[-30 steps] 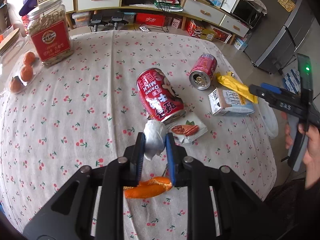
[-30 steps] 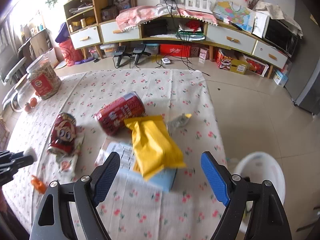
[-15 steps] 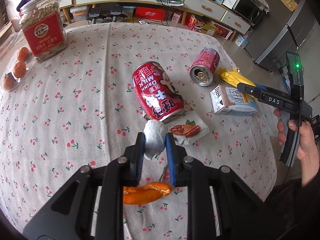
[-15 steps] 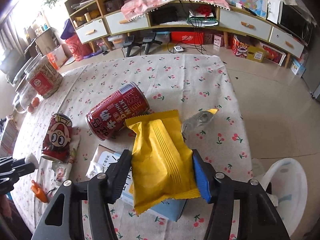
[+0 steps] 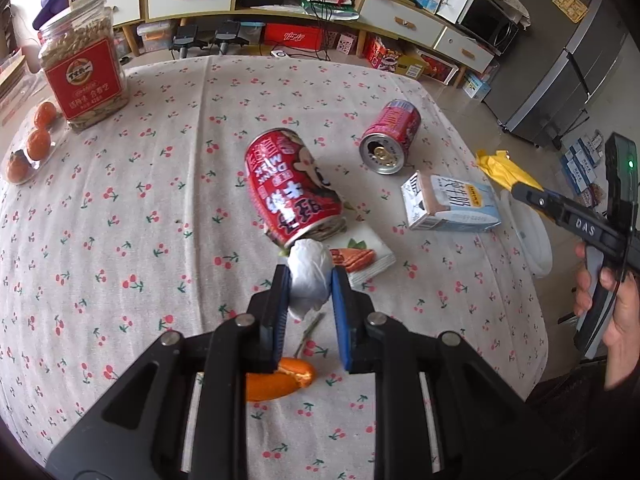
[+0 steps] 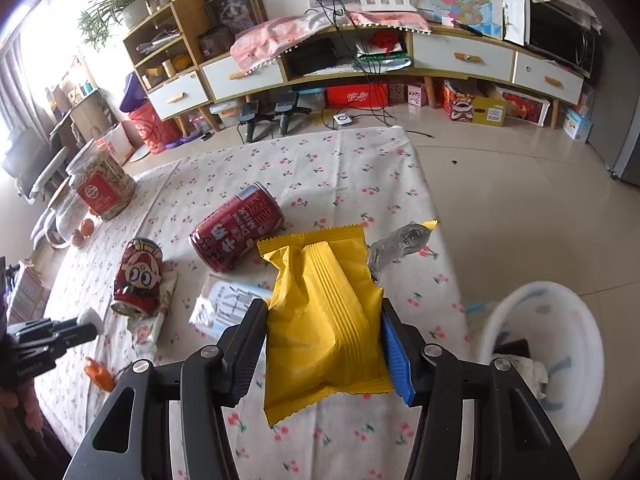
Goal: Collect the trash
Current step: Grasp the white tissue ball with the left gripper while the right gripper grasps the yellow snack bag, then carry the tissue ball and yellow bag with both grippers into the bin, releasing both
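Note:
My left gripper point(image 5: 307, 280) is shut on a crumpled white wad point(image 5: 309, 278), held above the cherry-print tablecloth point(image 5: 120, 208). My right gripper point(image 6: 323, 320) is shut on a yellow snack packet point(image 6: 324, 316), lifted over the table's right side; it also shows in the left wrist view point(image 5: 504, 170). A white trash bin point(image 6: 540, 356) stands on the floor right of the table. Two red drink cans point(image 5: 292, 188) point(image 5: 390, 136), a light-blue carton point(image 5: 450, 202), a nut wrapper point(image 5: 360, 258), orange peel point(image 5: 276, 382) and a silver wrapper point(image 6: 400, 246) lie on the table.
A jar of seeds with a red label point(image 5: 82, 68) and small oranges in a clear tray point(image 5: 34, 140) stand at the table's far left. Low cabinets point(image 6: 360, 60) and boxes line the wall beyond. The table edge drops off just right of the carton.
My right gripper closed on the yellow packet and lifted it off the carton. My left gripper kept its hold on the white wad and moved slightly.

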`<state>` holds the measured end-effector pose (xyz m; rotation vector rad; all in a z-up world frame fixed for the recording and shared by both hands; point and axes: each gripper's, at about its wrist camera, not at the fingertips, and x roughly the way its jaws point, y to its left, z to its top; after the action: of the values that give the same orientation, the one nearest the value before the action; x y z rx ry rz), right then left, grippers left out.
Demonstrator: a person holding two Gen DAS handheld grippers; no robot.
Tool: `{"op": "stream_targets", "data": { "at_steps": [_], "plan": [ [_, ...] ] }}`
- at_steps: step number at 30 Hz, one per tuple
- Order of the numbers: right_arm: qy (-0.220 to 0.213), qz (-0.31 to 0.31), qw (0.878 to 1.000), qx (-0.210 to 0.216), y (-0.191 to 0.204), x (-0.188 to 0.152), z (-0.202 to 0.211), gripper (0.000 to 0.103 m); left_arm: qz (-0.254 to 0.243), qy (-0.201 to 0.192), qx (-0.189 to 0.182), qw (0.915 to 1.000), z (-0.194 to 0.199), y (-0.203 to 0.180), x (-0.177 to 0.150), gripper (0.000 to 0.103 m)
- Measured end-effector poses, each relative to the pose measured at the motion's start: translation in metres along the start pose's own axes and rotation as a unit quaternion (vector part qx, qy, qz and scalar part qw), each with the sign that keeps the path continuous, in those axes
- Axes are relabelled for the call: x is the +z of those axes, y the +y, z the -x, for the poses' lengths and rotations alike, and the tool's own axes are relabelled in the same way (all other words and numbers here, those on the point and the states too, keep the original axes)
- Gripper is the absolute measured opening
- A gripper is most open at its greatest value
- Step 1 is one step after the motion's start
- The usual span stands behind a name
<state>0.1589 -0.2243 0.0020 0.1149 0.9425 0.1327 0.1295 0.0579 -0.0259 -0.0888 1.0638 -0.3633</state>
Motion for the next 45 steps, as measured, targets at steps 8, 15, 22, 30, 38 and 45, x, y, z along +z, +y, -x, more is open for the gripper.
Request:
{"op": "stream_targets", "data": {
  "at_steps": [8,15,22,30,38,45],
  "plan": [
    [-0.022,0.008,0.999,-0.023,-0.019,-0.033,0.046,0.056,-0.030,-0.007,-0.008,0.9995,0.001,-0.037,-0.003,0.023],
    [-0.033,-0.041,0.998,-0.045,-0.067,-0.057,0.075,0.055,-0.056,-0.004,-0.025,0.9981,-0.007,-0.080,-0.001,0.023],
    [-0.044,-0.086,0.993,-0.070,-0.116,-0.083,0.103,0.056,-0.091,0.003,-0.050,0.9946,-0.022,-0.140,0.003,0.023],
    [-0.047,-0.157,0.982,-0.091,-0.173,-0.108,0.129,0.056,-0.146,0.017,-0.084,0.9856,-0.048,-0.229,0.010,0.023],
    [-0.059,-0.205,0.972,-0.098,-0.207,-0.125,0.148,0.056,-0.196,0.013,-0.129,0.9721,-0.079,-0.298,0.018,0.023],
    [-0.057,-0.218,0.969,-0.100,-0.216,-0.131,0.150,0.056,-0.234,0.002,-0.116,0.9654,-0.108,-0.332,0.021,0.023]
  ]
}}
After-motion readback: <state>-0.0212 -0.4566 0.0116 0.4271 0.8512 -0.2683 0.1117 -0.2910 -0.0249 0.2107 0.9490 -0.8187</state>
